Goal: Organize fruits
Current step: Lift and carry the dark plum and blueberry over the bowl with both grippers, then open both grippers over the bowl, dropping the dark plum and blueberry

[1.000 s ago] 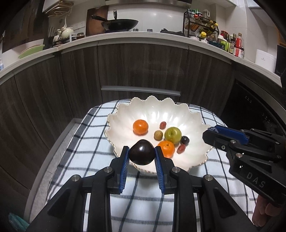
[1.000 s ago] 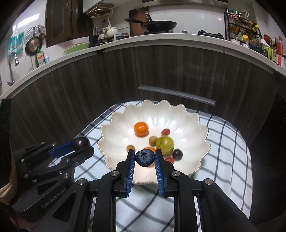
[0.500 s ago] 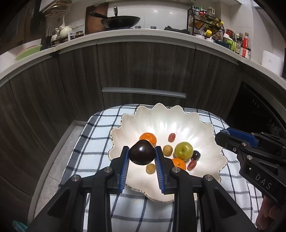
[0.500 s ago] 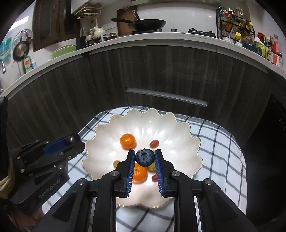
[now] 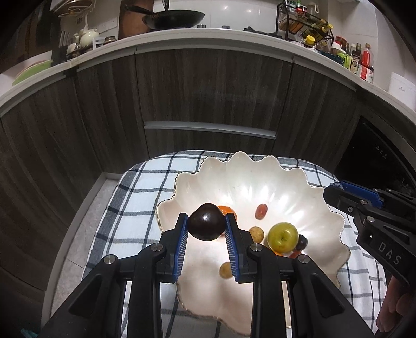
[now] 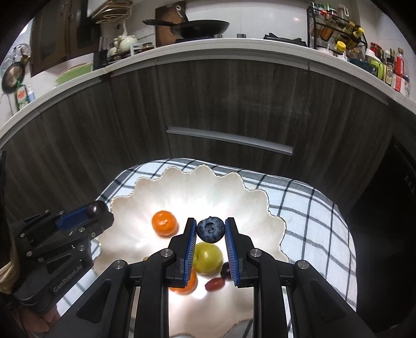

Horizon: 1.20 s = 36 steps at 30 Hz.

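Note:
My left gripper (image 5: 206,225) is shut on a dark brown plum (image 5: 206,225) and holds it over the left side of the white scalloped bowl (image 5: 260,179). My right gripper (image 6: 210,230) is shut on a blueberry (image 6: 210,230) above the bowl's (image 6: 197,182) middle. In the bowl lie a green apple (image 5: 283,237), oranges (image 6: 164,223), red grapes (image 5: 261,211) and small yellow fruits (image 5: 257,233). The left gripper also shows at the left of the right wrist view (image 6: 97,209); the right gripper shows at the right of the left wrist view (image 5: 335,188).
The bowl stands on a checked black-and-white cloth (image 5: 135,197) over a small table. Dark wood cabinet fronts (image 5: 208,104) with a metal handle (image 5: 209,128) stand behind it. A counter above holds a wok (image 5: 171,19), bottles and a spice rack.
Both grippers have moved forward over the bowl with their fruits still held. The bowl now sits closer and lower in both views.

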Each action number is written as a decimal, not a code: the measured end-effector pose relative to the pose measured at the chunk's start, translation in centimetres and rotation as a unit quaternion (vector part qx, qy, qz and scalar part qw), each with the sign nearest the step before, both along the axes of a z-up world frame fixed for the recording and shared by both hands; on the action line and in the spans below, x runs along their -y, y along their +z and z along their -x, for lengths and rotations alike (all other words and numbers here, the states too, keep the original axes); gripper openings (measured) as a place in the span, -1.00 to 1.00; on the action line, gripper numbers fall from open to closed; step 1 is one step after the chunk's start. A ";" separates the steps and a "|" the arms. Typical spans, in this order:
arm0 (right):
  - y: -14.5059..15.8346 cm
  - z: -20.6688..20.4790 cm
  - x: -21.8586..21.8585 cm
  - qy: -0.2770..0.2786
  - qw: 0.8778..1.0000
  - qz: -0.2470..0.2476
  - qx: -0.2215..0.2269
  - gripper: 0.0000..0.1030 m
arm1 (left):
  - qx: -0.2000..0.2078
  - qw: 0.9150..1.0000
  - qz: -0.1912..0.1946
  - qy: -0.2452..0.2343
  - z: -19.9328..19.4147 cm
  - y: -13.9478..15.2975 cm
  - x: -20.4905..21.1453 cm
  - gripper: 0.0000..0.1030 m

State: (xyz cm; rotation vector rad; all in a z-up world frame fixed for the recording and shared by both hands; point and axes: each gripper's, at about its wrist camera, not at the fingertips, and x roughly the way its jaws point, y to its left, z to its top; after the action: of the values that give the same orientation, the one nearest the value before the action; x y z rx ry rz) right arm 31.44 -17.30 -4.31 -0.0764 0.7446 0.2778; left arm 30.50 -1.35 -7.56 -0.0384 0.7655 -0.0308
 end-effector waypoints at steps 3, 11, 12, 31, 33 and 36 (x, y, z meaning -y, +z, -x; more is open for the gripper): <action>-0.3 -1.0 0.2 -0.011 1.000 -0.004 -0.007 -0.54 | -0.007 1.000 0.000 -0.001 -1.0 -0.6 -0.1 -0.44; -1.8 -2.7 0.1 -0.030 0.999 -0.006 -0.030 -0.54 | -0.022 1.000 -0.008 -0.013 -2.7 -2.1 0.0 -0.44; -2.0 -2.8 0.1 -0.030 0.999 -0.005 -0.032 -0.54 | -0.024 1.000 -0.007 -0.013 -2.8 -2.2 0.0 -0.44; -2.4 -2.6 0.2 -0.041 0.998 0.017 -0.038 0.17 | -0.026 1.000 -0.013 -0.001 -2.2 -2.1 -0.2 0.51; -2.2 -2.4 0.2 -0.043 0.998 0.017 -0.036 0.23 | -0.024 1.000 -0.014 -0.001 -1.9 -1.9 -0.2 0.54; -1.9 -2.0 0.3 -0.046 0.998 0.021 -0.033 0.35 | -0.021 1.000 -0.013 0.001 -1.6 -1.6 -0.3 0.59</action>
State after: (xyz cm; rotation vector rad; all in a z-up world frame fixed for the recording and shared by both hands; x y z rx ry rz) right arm 33.40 -17.55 -6.22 -0.0737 0.8170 0.1777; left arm 32.05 -1.03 -9.13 -0.0148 0.8083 -0.0178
